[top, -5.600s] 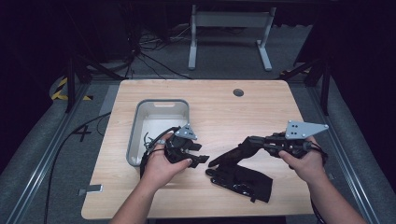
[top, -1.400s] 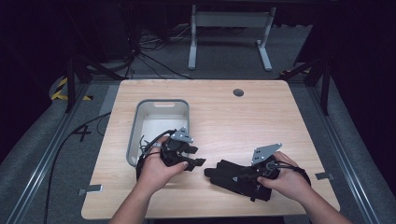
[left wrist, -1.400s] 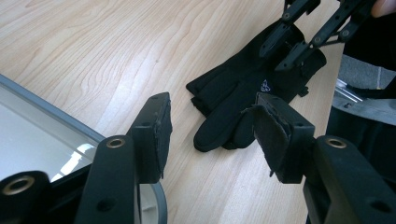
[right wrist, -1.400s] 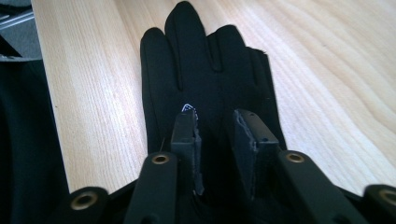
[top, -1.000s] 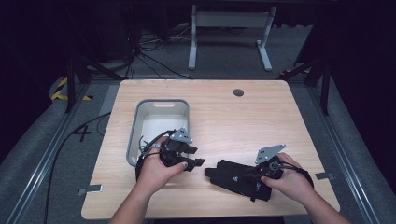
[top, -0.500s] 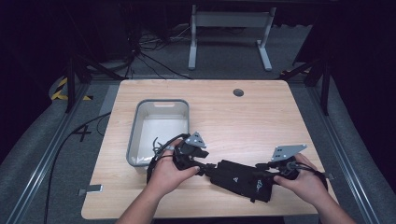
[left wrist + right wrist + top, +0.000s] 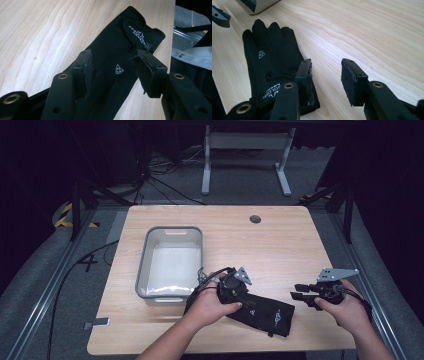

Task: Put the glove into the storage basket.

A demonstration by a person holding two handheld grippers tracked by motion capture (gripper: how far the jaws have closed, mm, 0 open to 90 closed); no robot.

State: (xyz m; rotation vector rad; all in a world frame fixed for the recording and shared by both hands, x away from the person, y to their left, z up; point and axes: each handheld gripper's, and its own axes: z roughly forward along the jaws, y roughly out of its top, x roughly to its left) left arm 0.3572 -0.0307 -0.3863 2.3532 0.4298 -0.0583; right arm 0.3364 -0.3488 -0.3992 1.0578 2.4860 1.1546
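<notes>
A black glove (image 7: 260, 310) lies flat on the table (image 7: 280, 240), low in the high view and a little right of centre, its cuff toward the lower right and its fingers toward the left tool (image 7: 235, 292). In the left gripper view the glove (image 7: 117, 65) runs from the lower middle up to the upper right, with white lettering on the cuff strap and a small white emblem on the back. The left tool (image 7: 113, 68) stands wide there, one jaw on each side of the glove's back, neither pad pressing it. The left hand (image 7: 210, 302) grips that tool over the glove's finger end.

The right tool (image 7: 300, 292) sits at the right of the high view, apart from the glove's cuff, held by the right hand (image 7: 347, 310). In the right gripper view the right tool (image 7: 325, 78) is wide, with bare wood between its jaws; the glove (image 7: 272, 67) lies at the left, its cuff edge beside the left jaw.

A grey bin (image 7: 145, 270) stands left of centre in the high view, just above the left hand.
</notes>
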